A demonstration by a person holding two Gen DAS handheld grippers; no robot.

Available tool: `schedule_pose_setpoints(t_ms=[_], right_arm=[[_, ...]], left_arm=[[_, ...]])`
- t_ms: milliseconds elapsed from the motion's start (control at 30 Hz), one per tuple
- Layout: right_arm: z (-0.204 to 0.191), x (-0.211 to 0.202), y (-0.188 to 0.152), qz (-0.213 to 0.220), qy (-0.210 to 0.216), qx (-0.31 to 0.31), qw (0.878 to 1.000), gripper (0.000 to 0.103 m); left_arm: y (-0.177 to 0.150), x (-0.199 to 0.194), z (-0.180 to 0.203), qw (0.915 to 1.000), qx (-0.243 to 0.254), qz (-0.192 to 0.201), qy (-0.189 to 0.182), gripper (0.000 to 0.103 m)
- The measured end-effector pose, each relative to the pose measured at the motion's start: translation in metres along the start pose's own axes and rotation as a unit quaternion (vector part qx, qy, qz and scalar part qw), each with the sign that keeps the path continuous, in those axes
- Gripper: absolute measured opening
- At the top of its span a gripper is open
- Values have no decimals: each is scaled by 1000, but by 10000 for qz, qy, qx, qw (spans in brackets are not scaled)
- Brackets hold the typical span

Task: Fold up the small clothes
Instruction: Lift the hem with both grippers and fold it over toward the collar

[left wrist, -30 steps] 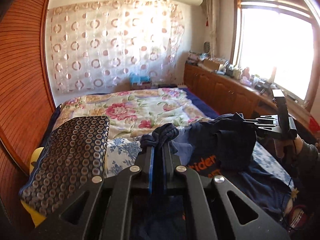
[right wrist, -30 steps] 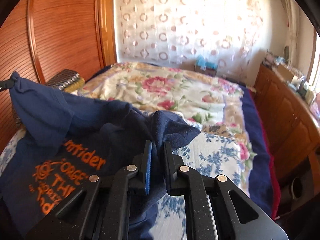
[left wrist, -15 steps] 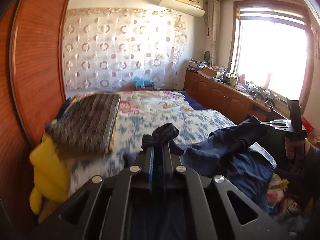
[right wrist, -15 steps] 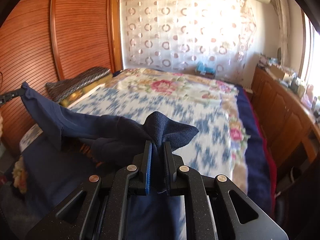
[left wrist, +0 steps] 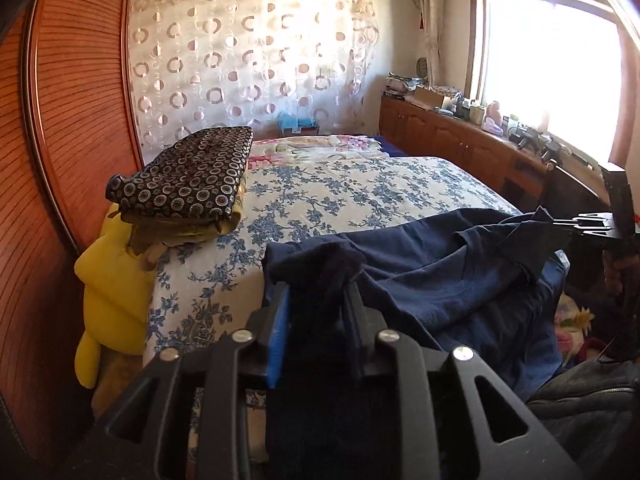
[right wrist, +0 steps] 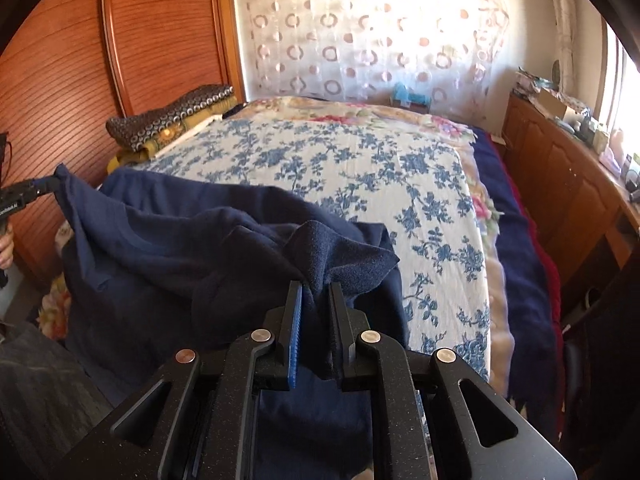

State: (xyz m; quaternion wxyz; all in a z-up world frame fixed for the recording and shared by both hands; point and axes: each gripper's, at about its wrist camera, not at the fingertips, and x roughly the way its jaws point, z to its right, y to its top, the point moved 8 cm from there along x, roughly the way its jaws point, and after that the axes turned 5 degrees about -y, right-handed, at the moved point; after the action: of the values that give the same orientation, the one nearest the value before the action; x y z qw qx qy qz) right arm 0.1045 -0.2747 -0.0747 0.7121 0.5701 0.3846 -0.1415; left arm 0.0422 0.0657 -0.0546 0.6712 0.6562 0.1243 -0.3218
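Fingers point(left wrist: 280, 332) of your left gripper point(left wrist: 318, 320) are opening: in the left wrist view there's a clear gap btwn the blue-lined pad and the dark navy cotton T-shirt point(left wrist: 432, 264), whose bunched corner sits loose btwn them, not pinched. Shirt lies spread across the near end of the bed w/ the blue-and-white floral cover point(left wrist: 352, 188), its lower part draping off the near edge. At far right of this view your right gripper point(left wrist: 592, 222) holds the shirt's other corner, lifted slightly above the bed. On the left edge of the bed sits a folded dark cloth w/ small ring pattern point(left wrist: 188, 180), stacked on yellowish bedding, w/ a yellow pillow point(left wrist: 108, 280) hanging beside the reddish wooden panel wall point(left wrist: 60, 140). White curtain w/ ring print point(left wrist: 248, 64) at the back; wooden cabinet point(left wrist: 460, 140) under the window on the right.

Right wrist view: your right gripper point(right wrist: 316, 312) is clenched on a fold of the navy shirt point(right wrist: 180, 248), fabric pinched btwn both fingers point(right wrist: 295, 320) and puffing up above them. Shirt runs left across the bed's point(right wrist: 360, 168) near end to your left gripper point(right wrist: 38, 190), seen at the left edge w/ a corner at its tip. Ring-pattern cloth point(right wrist: 172, 116) lies far left by the wooden wall point(right wrist: 160, 20).
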Motion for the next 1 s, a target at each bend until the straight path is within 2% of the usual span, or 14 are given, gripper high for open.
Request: schedule_pose_setpoints(t_ms=[100,167,233,300,367,467,600,867,1000], right_arm=[[0,-3,0,48,25,-29,10000,12],[1,-6,3,107,9,-68,9999,14],[3,-10,7,157,-53,-106,9998,25],[6,-17,12,258,-47,-129,9996,31],[9,-22,19,348,-97,-145,9992,39],[16,-25,28,421,-169,-85,9989,42],[22,-13,34,351,-172,-48,9992,52],[30,42,44,44,-207,48,9998,54],[27,57,46,-31,-231,76,9997,54]], left_arm=[[3,-3,0,10000,62,35,56,39],[7,-6,-2,9999,68,53,122,40],[12,-9,-3,9998,77,100,153,44],[15,-9,-5,9998,41,118,126,47],[18,-9,-7,9998,8,130,120,49],[20,-7,-7,9999,-11,108,83,49],[23,-1,-7,9999,-3,68,74,50],[26,4,-15,9998,-83,44,147,50],[26,5,-15,9999,-68,40,136,50]])
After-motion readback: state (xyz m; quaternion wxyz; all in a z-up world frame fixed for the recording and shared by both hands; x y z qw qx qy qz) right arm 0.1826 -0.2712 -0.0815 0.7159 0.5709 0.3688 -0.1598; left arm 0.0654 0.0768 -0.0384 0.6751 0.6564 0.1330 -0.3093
